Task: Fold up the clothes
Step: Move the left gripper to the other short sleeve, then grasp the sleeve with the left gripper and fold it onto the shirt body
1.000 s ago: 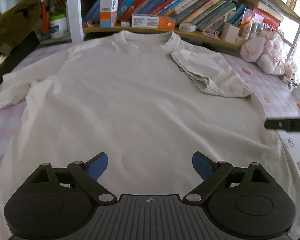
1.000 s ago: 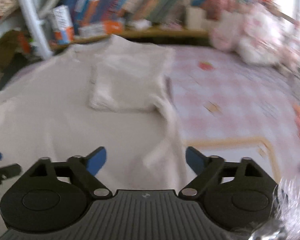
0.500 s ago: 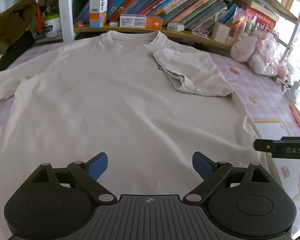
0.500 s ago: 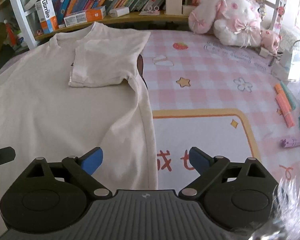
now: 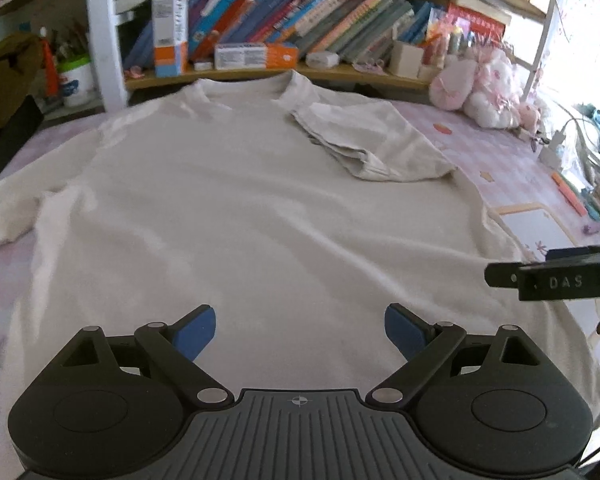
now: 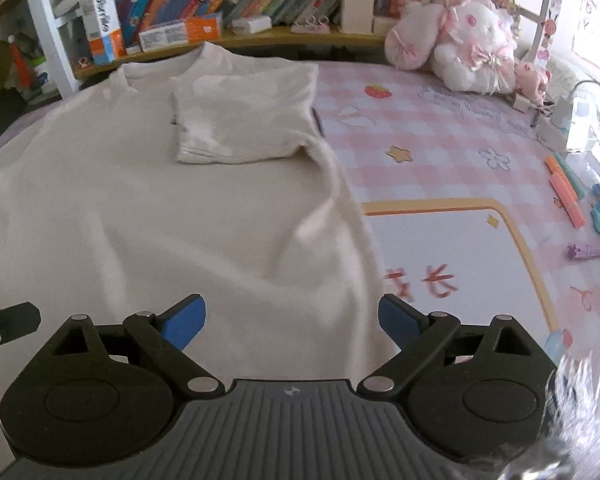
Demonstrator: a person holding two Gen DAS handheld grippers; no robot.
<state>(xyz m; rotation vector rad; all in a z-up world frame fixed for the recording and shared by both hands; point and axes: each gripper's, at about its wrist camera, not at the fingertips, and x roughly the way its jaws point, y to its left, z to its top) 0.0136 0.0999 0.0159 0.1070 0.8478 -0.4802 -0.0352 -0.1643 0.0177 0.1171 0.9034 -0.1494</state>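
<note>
Both wrist cameras low over T-shirt (image 5: 236, 216), facing bookshelf (image 6: 260, 36).

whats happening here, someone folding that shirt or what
A person is folding a cream T-shirt spread flat on a pink checked mat, holding a tool in each hand. One sleeve is already folded in over the chest; the other sleeve is still spread out. The left tool and right tool both hang open over the near hem, gripping nothing.
</note>
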